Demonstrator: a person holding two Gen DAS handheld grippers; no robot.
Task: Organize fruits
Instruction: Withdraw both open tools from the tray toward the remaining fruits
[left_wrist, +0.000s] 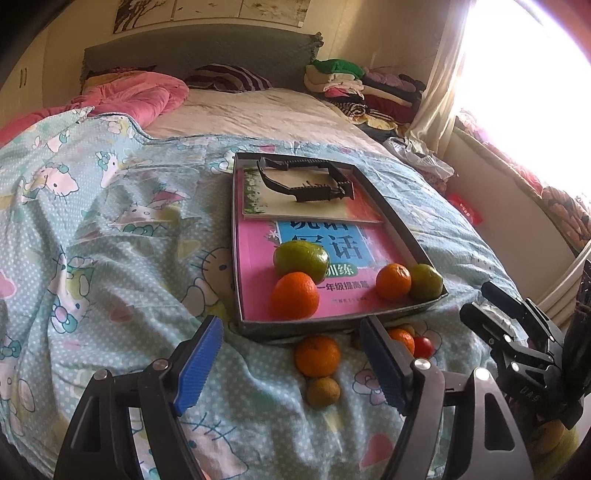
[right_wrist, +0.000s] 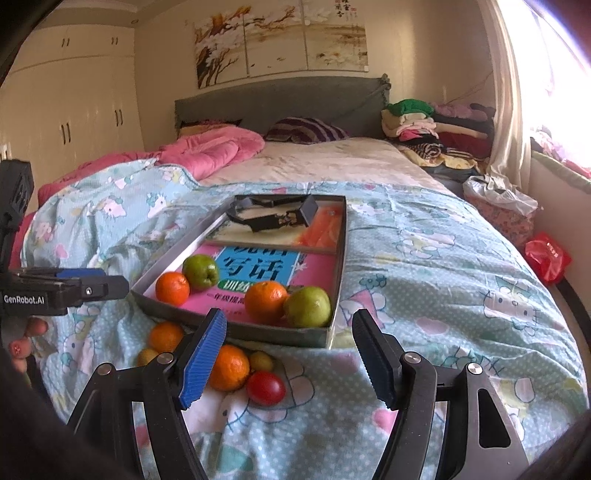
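A shallow grey tray lies on the bed and holds two oranges and two green fruits on a pink book. In front of the tray, loose on the quilt, lie an orange, a small brownish-green fruit, another orange and a red tomato. My left gripper is open and empty just above the loose fruit. My right gripper is open and empty above the same pile.
A black plastic part lies on a second book at the tray's far end. The Hello Kitty quilt covers the bed. Folded clothes are piled by the headboard; a window is at right.
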